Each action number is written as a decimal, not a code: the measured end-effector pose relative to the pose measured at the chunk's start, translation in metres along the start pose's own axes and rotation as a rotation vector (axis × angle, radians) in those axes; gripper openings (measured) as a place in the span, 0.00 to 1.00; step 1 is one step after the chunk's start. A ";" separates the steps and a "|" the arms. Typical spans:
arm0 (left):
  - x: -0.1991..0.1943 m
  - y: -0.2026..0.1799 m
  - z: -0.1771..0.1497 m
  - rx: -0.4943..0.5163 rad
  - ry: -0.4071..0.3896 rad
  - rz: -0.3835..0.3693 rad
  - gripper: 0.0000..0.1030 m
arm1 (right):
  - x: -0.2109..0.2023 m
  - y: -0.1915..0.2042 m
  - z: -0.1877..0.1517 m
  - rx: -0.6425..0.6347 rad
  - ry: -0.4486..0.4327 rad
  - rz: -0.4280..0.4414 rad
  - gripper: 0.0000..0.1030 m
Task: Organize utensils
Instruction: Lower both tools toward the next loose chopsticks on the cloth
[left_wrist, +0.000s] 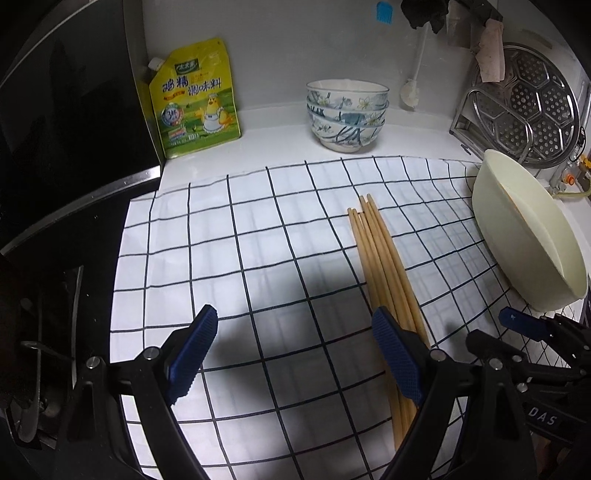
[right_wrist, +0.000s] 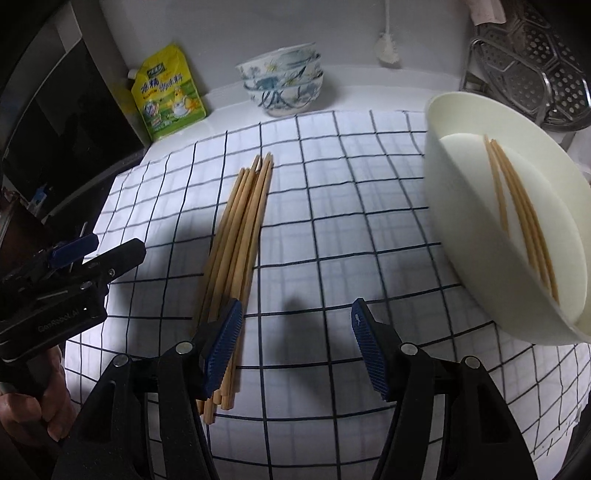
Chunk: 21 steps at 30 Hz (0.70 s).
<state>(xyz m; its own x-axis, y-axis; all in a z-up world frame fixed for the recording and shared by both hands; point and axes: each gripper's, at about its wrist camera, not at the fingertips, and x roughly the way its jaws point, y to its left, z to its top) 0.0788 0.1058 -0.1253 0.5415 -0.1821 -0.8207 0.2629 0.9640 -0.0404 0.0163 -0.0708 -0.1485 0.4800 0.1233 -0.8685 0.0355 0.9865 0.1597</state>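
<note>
A bundle of several wooden chopsticks (left_wrist: 384, 266) lies on the white checked cloth (left_wrist: 258, 240); it also shows in the right wrist view (right_wrist: 236, 240). A cream oval container (right_wrist: 506, 236) stands on the cloth to the right and holds a few chopsticks (right_wrist: 521, 214); it shows in the left wrist view (left_wrist: 528, 236) too. My left gripper (left_wrist: 295, 350) is open and empty, hovering left of the bundle, with its right finger over the near ends. My right gripper (right_wrist: 295, 343) is open and empty between the bundle and the container.
A stack of patterned bowls (left_wrist: 347, 114) and a yellow seasoning pouch (left_wrist: 197, 99) stand at the back wall. A metal steamer rack (left_wrist: 528, 110) leans at the back right. A black stove (left_wrist: 55, 147) borders the cloth on the left.
</note>
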 end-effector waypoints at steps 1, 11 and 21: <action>0.002 0.001 -0.001 -0.001 0.005 -0.001 0.82 | 0.004 0.002 0.000 -0.006 0.007 0.002 0.57; 0.013 0.009 -0.008 -0.011 0.032 0.011 0.82 | 0.025 0.018 0.002 -0.051 0.034 0.027 0.57; 0.018 -0.006 -0.014 0.014 0.048 -0.025 0.82 | 0.030 0.007 -0.002 -0.037 0.039 0.000 0.57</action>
<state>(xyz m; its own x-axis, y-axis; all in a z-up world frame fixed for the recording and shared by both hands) 0.0760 0.0994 -0.1473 0.4957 -0.1960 -0.8461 0.2873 0.9564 -0.0533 0.0292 -0.0596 -0.1740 0.4458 0.1268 -0.8861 0.0022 0.9898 0.1427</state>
